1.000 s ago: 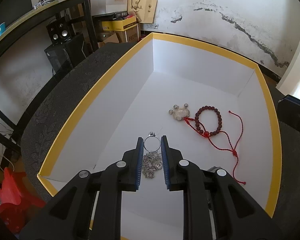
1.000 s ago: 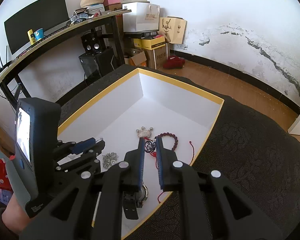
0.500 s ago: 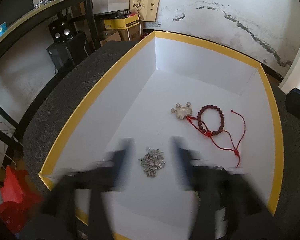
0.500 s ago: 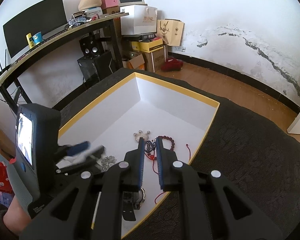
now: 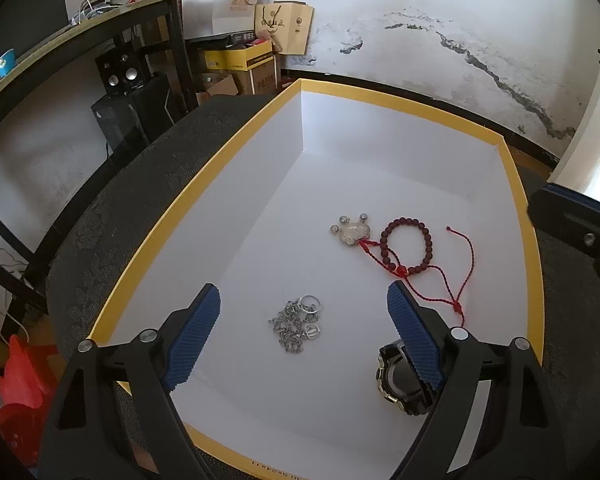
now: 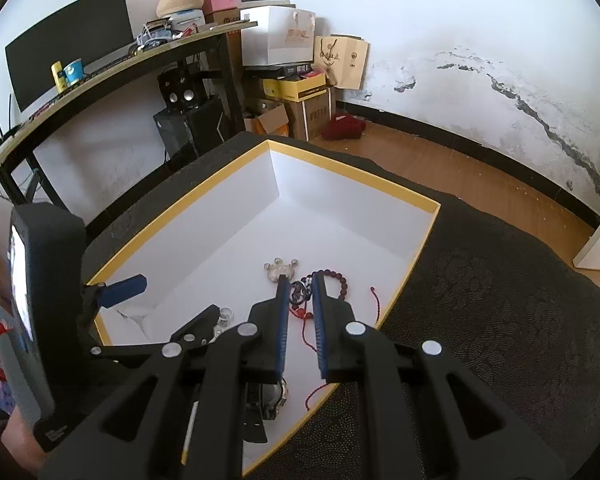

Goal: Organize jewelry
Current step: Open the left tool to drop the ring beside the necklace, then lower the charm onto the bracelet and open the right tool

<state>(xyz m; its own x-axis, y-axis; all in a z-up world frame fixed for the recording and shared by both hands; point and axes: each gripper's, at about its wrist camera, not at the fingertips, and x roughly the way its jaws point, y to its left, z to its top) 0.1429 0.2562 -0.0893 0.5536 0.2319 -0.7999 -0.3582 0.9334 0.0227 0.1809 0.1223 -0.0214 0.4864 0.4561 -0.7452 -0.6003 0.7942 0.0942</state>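
A white box with a yellow rim lies on dark cloth. On its floor are a silver chain with rings, a silver pendant on a red cord, a dark red bead bracelet and a black watch. My left gripper hangs open just above the chain, touching nothing. My right gripper is shut on a small dark ornament over the bracelet. The left gripper shows at the left of the right wrist view.
The box rests on a dark patterned cloth. Behind it are a black desk, speakers, cartons and paper bags along a cracked white wall. Something red sits on the floor at left.
My left gripper's jaws have gone from shut on the silver chain to wide apart. The chain now lies loose on the box floor. The right gripper has kept its grip and place.
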